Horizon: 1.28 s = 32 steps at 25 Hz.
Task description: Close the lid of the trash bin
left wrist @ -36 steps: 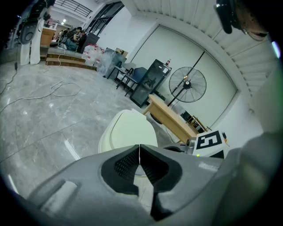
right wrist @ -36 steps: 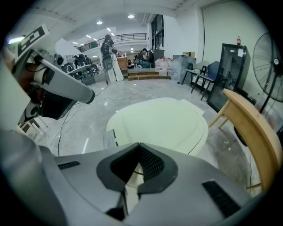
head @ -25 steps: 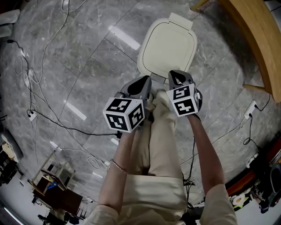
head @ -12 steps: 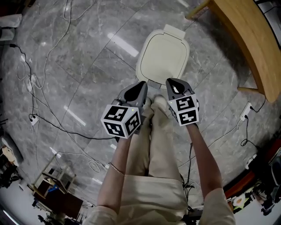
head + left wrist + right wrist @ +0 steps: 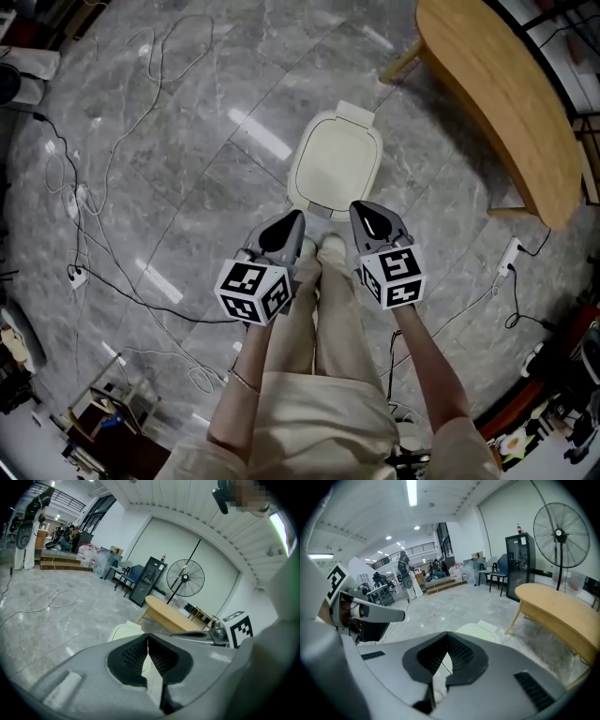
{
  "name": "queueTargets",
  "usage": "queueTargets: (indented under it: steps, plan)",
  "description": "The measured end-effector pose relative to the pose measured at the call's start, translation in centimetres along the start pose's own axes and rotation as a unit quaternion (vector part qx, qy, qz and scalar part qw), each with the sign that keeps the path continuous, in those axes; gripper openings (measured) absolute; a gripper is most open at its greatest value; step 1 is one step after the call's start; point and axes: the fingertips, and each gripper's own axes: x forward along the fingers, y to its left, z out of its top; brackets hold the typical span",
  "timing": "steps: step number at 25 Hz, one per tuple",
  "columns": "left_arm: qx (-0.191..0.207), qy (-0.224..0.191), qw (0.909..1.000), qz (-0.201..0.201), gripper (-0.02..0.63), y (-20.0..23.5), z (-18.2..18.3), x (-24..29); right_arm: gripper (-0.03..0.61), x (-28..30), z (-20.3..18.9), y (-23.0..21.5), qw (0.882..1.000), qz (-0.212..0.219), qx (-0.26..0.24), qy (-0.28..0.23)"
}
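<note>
Trash bin shut, both grippers empty.
Head view: the bin is being shown on the grey floor, lid down, just ahead of the left gripper and right gripper. Left gripper view: jaws are being held together on nothing. Right gripper view: jaws likewise being pressed closed, empty.

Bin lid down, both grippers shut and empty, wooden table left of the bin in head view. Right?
No. The wooden table stands right of the trash bin, not left; the head view shows it. The rest holds: lid down, left gripper and right gripper shut and empty.
</note>
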Motion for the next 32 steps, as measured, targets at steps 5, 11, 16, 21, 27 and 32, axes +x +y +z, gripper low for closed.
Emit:
queueTargets:
  steps: [5,11,16,21,27,32]
  plan:
    - [0.02,-0.023,0.9995,-0.004,0.023,-1.8,3.1,-2.3,0.006,-3.0,3.4,0.6,0.999,-0.001,0.009,-0.033]
    - [0.045,-0.033,0.9983,-0.019,0.023,-4.4,5.4,-5.0,0.006,-7.4,7.0,1.3,0.998,0.012,-0.004,-0.057]
    - [0.065,-0.057,0.996,-0.021,0.023,-5.9,8.1,-7.4,0.005,-11.0,9.5,1.0,0.996,0.004,0.013,-0.09]
    - [0.1,-0.08,0.9914,-0.026,0.023,-7.6,11.0,-9.5,0.005,-13.6,12.2,1.5,0.992,0.005,0.02,-0.122]
    - [0.132,-0.108,0.9849,-0.031,0.023,-9.4,14.4,-11.1,0.005,-16.3,15.6,1.2,0.986,0.006,0.025,-0.163]
    - [0.154,-0.138,0.9779,-0.027,0.023,-10.6,17.3,-12.6,0.005,-18.7,19.0,0.7,0.978,0.006,0.022,-0.208]
